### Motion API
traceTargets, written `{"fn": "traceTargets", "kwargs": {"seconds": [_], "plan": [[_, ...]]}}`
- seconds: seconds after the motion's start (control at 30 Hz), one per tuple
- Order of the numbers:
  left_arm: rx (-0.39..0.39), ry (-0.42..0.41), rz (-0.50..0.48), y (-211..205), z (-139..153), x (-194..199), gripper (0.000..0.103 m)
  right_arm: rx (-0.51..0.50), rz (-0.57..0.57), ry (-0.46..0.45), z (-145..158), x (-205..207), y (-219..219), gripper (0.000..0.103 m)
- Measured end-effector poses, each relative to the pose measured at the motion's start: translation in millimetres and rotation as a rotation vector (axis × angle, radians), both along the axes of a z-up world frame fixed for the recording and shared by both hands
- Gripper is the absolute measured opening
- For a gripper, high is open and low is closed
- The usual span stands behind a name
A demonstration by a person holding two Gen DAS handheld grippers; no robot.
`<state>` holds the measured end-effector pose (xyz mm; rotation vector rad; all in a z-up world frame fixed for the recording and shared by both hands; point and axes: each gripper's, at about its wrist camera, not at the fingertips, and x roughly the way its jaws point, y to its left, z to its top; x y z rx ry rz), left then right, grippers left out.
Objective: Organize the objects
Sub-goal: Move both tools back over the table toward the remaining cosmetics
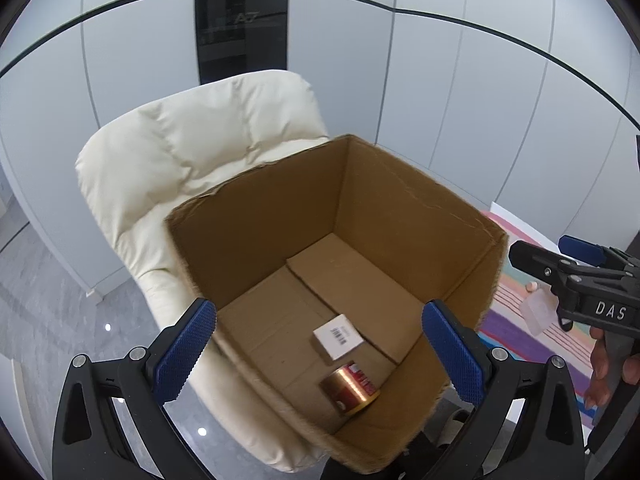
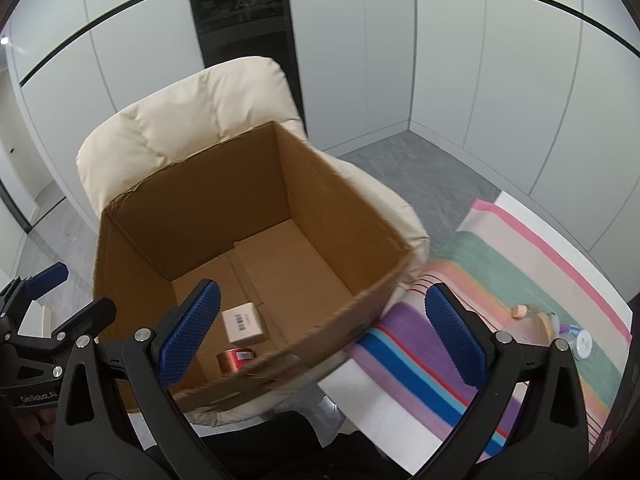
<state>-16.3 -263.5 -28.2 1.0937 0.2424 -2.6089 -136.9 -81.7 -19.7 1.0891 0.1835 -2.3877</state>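
An open cardboard box (image 1: 400, 200) (image 2: 328, 184) stands on a cream padded chair (image 1: 192, 148) (image 2: 192, 104). Inside lie a small white box with a barcode (image 1: 338, 337) (image 2: 243, 322) and a red and gold can on its side (image 1: 350, 387) (image 2: 236, 360). My left gripper (image 1: 320, 352) is open and empty above the box's near side. My right gripper (image 2: 324, 332) is open and empty over the box's near right rim; it also shows at the right of the left wrist view (image 1: 560, 264).
A striped cloth (image 2: 500, 264) (image 1: 516, 320) covers a white table to the right of the chair. Small items lie on it: a bottle (image 2: 580, 340) and a wooden piece (image 2: 540, 326). Grey wall panels stand behind. The floor is grey.
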Motion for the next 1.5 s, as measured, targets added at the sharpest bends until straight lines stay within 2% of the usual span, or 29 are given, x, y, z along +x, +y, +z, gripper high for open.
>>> {"fn": "traceTargets", "kwargs": {"seconds": [0.77,1.5], "plan": [[0.031,-0.004,-0.142,76.3,-2.8,-58.8,0.103,0.017,-0.184,-0.018,-11.1,-14.3,112.4,0.103],[0.001,0.018,-0.331,184.7,1.2,-100.3,0.103,0.013,-0.382,-0.032,-12.4,-0.4,240.7,0.103]]}}
